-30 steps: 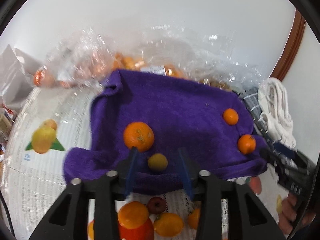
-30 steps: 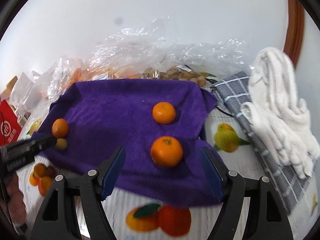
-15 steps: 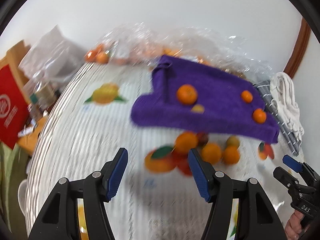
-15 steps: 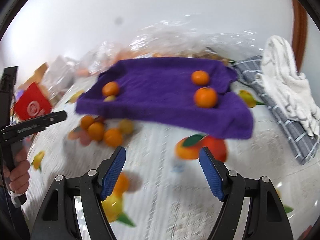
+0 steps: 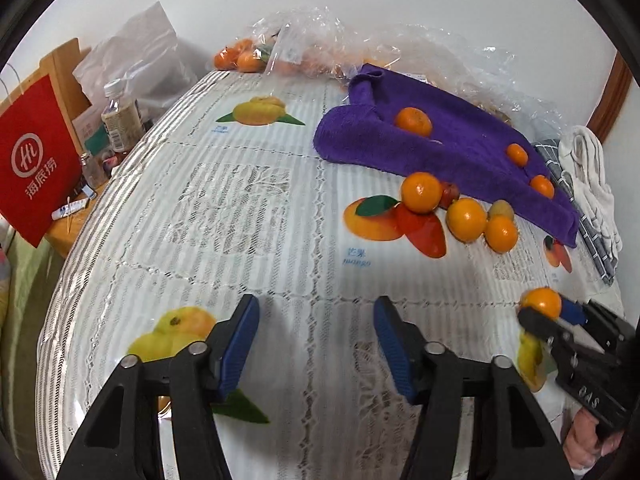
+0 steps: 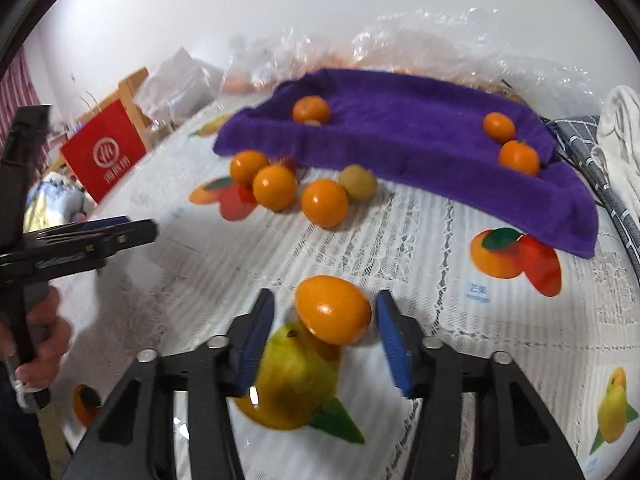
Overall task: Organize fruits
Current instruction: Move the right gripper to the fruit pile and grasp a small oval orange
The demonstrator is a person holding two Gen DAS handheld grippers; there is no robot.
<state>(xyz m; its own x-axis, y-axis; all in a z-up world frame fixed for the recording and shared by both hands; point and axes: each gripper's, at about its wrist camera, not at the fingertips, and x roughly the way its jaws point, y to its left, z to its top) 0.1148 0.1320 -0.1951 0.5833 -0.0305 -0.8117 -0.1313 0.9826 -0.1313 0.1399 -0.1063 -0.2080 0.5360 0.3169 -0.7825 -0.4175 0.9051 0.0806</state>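
A purple towel lies on the table and bears three oranges and a small yellow fruit. Loose oranges, a red fruit and a greenish fruit lie in a cluster in front of the towel. My left gripper is open and empty above the bare tablecloth. My right gripper is open, and an orange lies on the table between its fingers. The same orange shows at the right gripper's tip in the left wrist view.
The tablecloth is white lace with printed fruit pictures. Clear plastic bags of oranges stand behind the towel. A white cloth on a grey checked cloth lies at the right. A red bag and a bottle stand off the left edge.
Both grippers have pulled back from the towel toward the near table. The left gripper has opened and left the yellow fruit on the towel. The right gripper now straddles an orange.
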